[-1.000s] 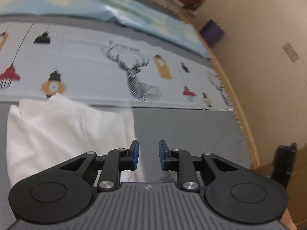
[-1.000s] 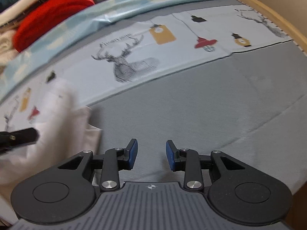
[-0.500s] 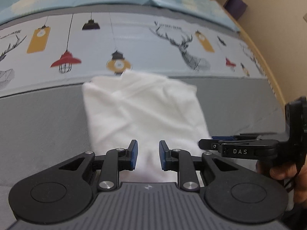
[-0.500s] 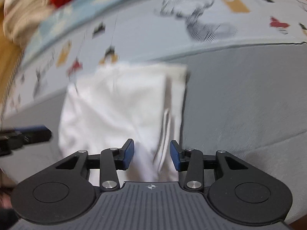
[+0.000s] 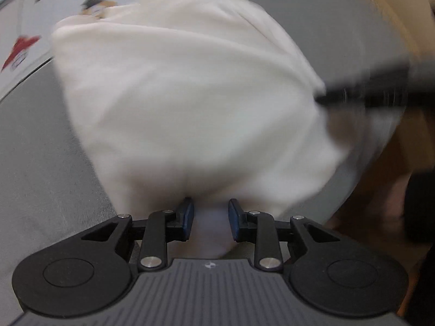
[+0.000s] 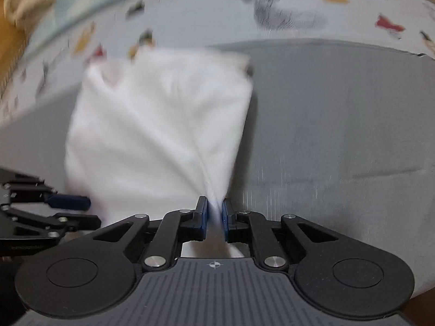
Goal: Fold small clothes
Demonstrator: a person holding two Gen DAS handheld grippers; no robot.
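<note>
White cloth fills both wrist views: a small white garment lies spread on a grey bed cover, its far edge reaching a pale band printed with deer and hanging lamps.

In your right wrist view, your right tongs sit at 6 o'clock and point steeply down. Their jaws have just been closing, and now they pinch a gathered corner of the garment; the cloth draws into a tight twist between the two blue pads and fans out from there toward 11 o'clock. To the right of the garment, from 1 to 4 o'clock, the grey cover lies bare with one soft crease. At 9 o'clock your other tool enters from the left edge, one blue fingertip touching or just beside the garment's near left corner; blur hides which.

In your left wrist view, your left tongs also sit at 6 o'clock, pointing down at the garment's near edge. Their jaws have just been opening and stand apart. White cloth lies in the gap between the blue pads, yet neither pad presses on it. The garment rises from there to 12 o'clock. At 3 o'clock a dark, blurred bar, the right tool, meets the garment's right edge. Grey cover shows at 9 o'clock, the printed band at 11 o'clock.
</note>
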